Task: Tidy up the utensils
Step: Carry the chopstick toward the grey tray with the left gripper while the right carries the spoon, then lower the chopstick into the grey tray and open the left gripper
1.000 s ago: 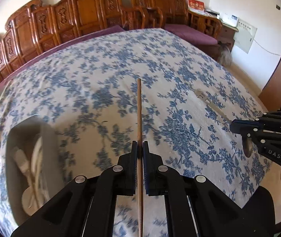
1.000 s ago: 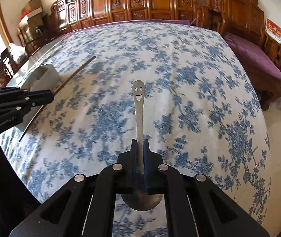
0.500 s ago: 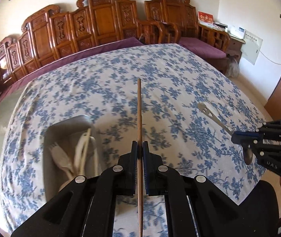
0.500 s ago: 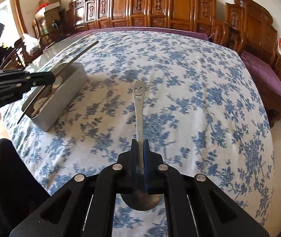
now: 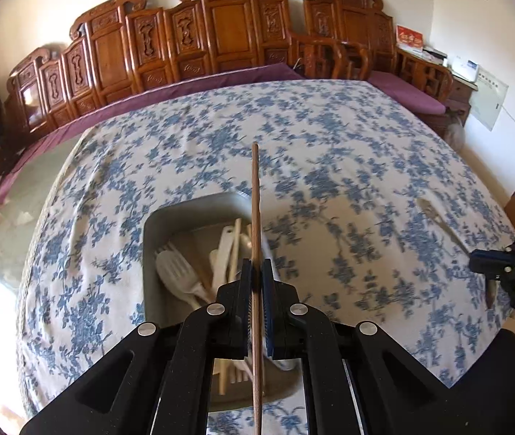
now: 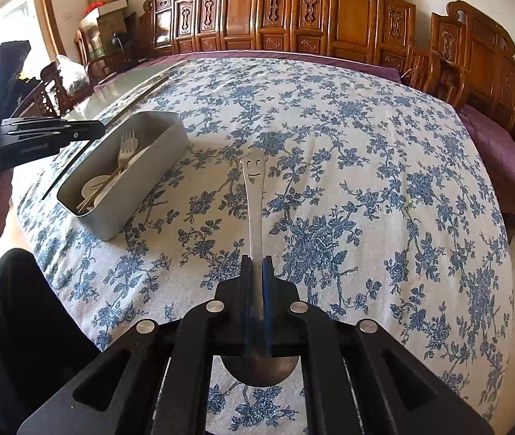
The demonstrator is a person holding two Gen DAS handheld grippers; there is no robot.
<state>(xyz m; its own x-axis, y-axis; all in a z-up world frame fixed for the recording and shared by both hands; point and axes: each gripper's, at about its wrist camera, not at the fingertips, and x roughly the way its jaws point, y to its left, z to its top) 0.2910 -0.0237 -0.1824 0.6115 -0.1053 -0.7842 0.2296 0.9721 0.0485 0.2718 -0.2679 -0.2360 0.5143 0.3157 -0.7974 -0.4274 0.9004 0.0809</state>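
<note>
Left tool (image 5: 256, 279) clamping chopstick (image 5: 255, 195) over grey bin (image 6: 156, 128); right tool (image 6: 256, 272) gripping spoon (image 6: 253, 195) nearby; depositing step pending, requiring lowering, releasing.

Chopstick (image 5: 255, 195): dark brown wood, smooth, matt; spoon (image 6: 254, 195): polished metal, dull sheen on the bowl. Bin (image 6: 156, 145): matt grey, smooth walls, metal or plastic unclear, holding pale matt plastic-looking fork (image 6: 127, 148) and light wooden sticks. Tablecloth (image 6: 366, 181): woven cloth, slightly wrinkled, matt; gripper bodies matt black plastic with shiny metal screws; chairs (image 6: 329, 11) behind: carved, glossy varnished wood.
</note>
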